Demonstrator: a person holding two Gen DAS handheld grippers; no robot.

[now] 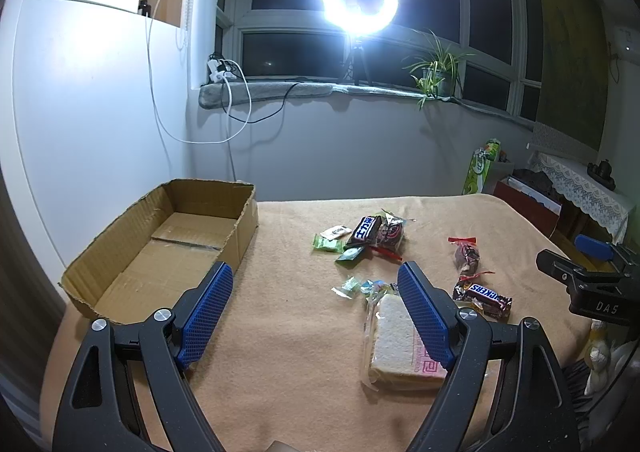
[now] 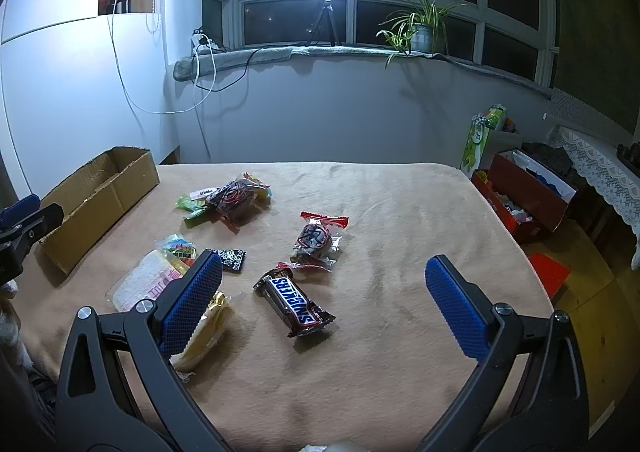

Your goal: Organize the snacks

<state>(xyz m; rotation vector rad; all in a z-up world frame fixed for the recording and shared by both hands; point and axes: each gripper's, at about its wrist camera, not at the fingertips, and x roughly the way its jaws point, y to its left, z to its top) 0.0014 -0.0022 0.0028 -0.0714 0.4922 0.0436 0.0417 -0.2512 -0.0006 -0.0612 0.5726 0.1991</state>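
Both grippers hang above the worktop [image 2: 400, 212], which is covered with a beige blanket, and both have the jaws spread wide with nothing between them. The left gripper [image 1: 316, 280] is over the near left part, close to the open cardboard box [image 1: 120, 252] that stands at the left edge with its long side along that edge. Its right finger [image 1: 424, 316] covers part of a wrapped sandwich [image 1: 394, 344]. The right gripper [image 2: 324, 272] is over the middle, and the Snickers bar [image 2: 294, 306] lies on the blanket between its fingers, not touched. Just behind the bar is a clear bag with a dark snack [image 2: 316, 242]. A small heap of snacks [image 2: 226, 198] lies further back, near the box. A yellow packet [image 2: 208, 332] is partly under the left finger of the right gripper. The right half of the blanket is bare up to its edge, beyond which a red box [image 2: 528, 196] stands on the floor.
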